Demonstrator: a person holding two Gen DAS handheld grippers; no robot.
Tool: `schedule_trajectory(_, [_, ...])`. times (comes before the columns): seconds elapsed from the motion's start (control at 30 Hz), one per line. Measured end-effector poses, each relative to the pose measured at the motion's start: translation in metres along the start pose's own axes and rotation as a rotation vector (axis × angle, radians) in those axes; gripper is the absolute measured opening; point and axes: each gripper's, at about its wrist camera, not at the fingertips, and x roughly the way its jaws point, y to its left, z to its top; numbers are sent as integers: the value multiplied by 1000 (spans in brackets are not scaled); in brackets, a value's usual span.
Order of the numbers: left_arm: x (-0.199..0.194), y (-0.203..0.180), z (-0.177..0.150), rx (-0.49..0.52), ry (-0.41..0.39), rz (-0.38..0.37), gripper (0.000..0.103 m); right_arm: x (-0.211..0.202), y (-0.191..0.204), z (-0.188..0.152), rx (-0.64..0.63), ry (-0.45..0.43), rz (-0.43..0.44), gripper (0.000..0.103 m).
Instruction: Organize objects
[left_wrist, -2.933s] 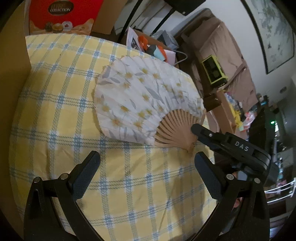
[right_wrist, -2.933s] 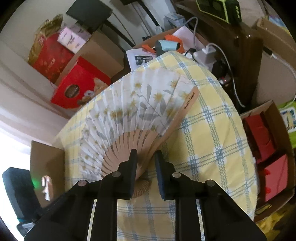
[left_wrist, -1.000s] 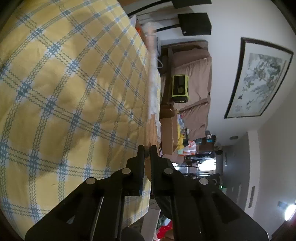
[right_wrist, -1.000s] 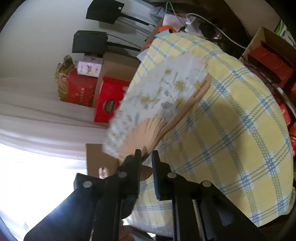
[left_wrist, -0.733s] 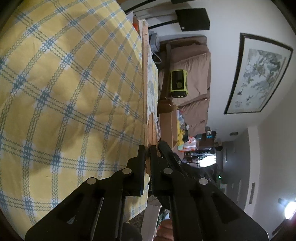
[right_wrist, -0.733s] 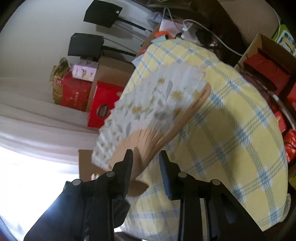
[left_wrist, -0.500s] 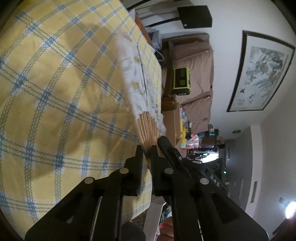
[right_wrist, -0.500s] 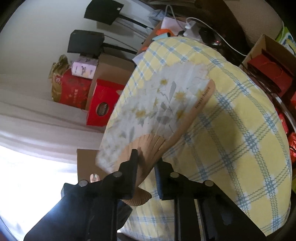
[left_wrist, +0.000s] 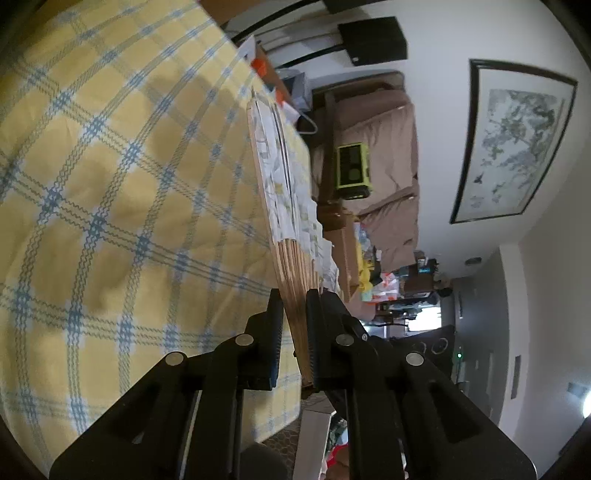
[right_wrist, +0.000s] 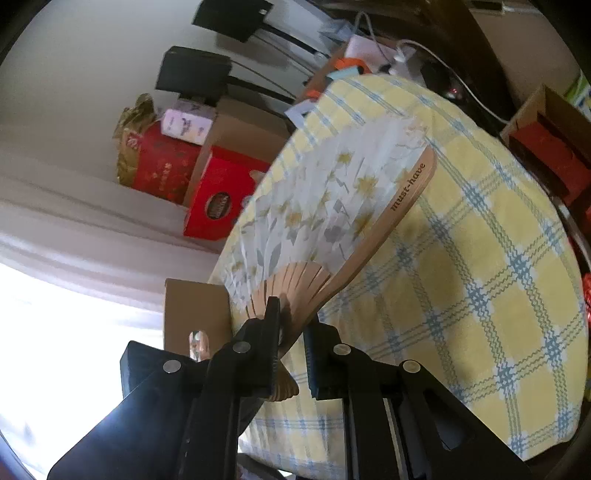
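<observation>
A folding paper fan (right_wrist: 325, 206) with white floral paper and wooden ribs is held in the air above the table with the yellow and blue checked cloth (right_wrist: 480, 258). It is partly folded, its outer wooden guard marked "must-have". My right gripper (right_wrist: 291, 325) is shut on the fan's wooden ribs near the pivot. In the left wrist view the fan (left_wrist: 280, 177) shows nearly edge-on. My left gripper (left_wrist: 295, 314) is shut on its stacked ribs. The checked cloth (left_wrist: 110, 184) lies to the left of the fan.
Red gift boxes (right_wrist: 221, 192) and cardboard boxes stand beyond the table's far edge. A cardboard panel (right_wrist: 195, 314) stands by the table's left side. Black speakers (right_wrist: 192, 74) hang on the wall. A green device (left_wrist: 352, 170) sits on brown cushions past the table.
The fan, first flat on the cloth, is lifted and held by both grippers. Over the last second it has folded narrower. My left gripper went from open to shut on the ribs.
</observation>
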Motion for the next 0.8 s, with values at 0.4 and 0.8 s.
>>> schedule_trajectory(0.4, [-70,-37,-7,64,-119,-116,7,-26,59,-7,-100,-39,94,12])
schedule_trajectory(0.8, [-174,-39,7,107,-279,-101,7,6,144,-40,-242,61,171,13])
